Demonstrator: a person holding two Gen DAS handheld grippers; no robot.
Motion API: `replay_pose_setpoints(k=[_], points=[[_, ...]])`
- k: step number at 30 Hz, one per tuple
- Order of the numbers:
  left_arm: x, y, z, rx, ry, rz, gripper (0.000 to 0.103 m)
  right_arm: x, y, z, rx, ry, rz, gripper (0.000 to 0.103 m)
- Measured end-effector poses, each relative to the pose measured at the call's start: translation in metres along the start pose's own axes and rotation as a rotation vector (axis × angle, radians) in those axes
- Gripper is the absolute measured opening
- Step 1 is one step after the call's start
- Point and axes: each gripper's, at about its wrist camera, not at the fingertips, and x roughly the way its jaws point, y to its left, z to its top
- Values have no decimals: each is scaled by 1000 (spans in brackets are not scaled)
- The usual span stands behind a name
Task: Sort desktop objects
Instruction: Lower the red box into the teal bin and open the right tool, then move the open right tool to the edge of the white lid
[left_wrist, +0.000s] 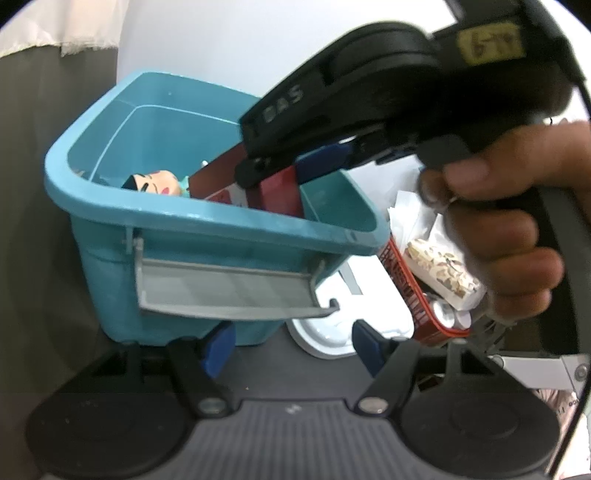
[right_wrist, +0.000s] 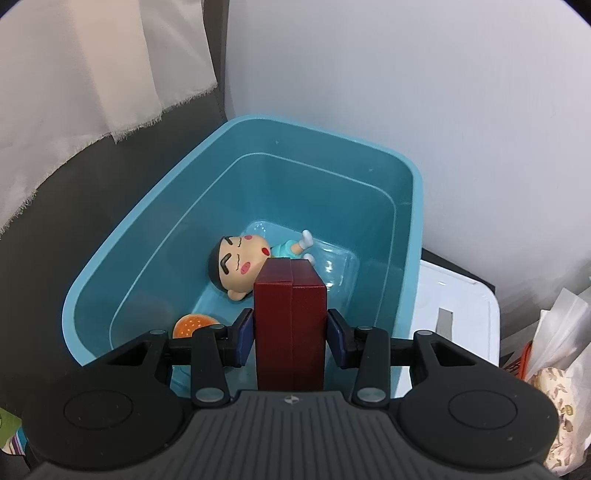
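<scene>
Right gripper (right_wrist: 290, 334) clamped on dark red rectangular box (right_wrist: 290, 325) over teal plastic bin (right_wrist: 413, 206); left gripper (left_wrist: 291, 345) spread, seemingly empty.

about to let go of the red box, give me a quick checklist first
1. Right gripper jaws clamp the red box: ok.
2. Box is over the blue bin opening, inside the rim: ok.
3. Drop spot free: not ok, the doll lies just under the box's far end.
4. Toy burger off to the side: ok.
5. Left gripper open and outside the bin: ok.
6. Height of box above bin floor: cannot tell.
</scene>
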Motion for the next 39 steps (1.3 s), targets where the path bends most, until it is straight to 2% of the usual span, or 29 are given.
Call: replay_pose_setpoints(k=[8, 15, 27, 32, 34, 39], points=[[5, -3, -3, 8, 9, 7, 73, -31, -11, -3, 16, -65, 13, 45], [3, -7, -6, 23, 4, 10, 73, -67, -30, -21, 52, -128, 22, 45], [1, -12, -8, 50, 7, 13, 73, -119, -70, -83, 139, -221, -6, 45], [5, -16, -10, 65, 17, 17, 73, -121, -84, -114, 176, -237, -45, 45], [6, -18, -11, 72, 21, 19, 73, -119, -83, -126, 153, -240, -93, 45], [11, -21, -14, 88, 34, 28, 73, -110, -90, -156, 160, -229, -98, 45]])
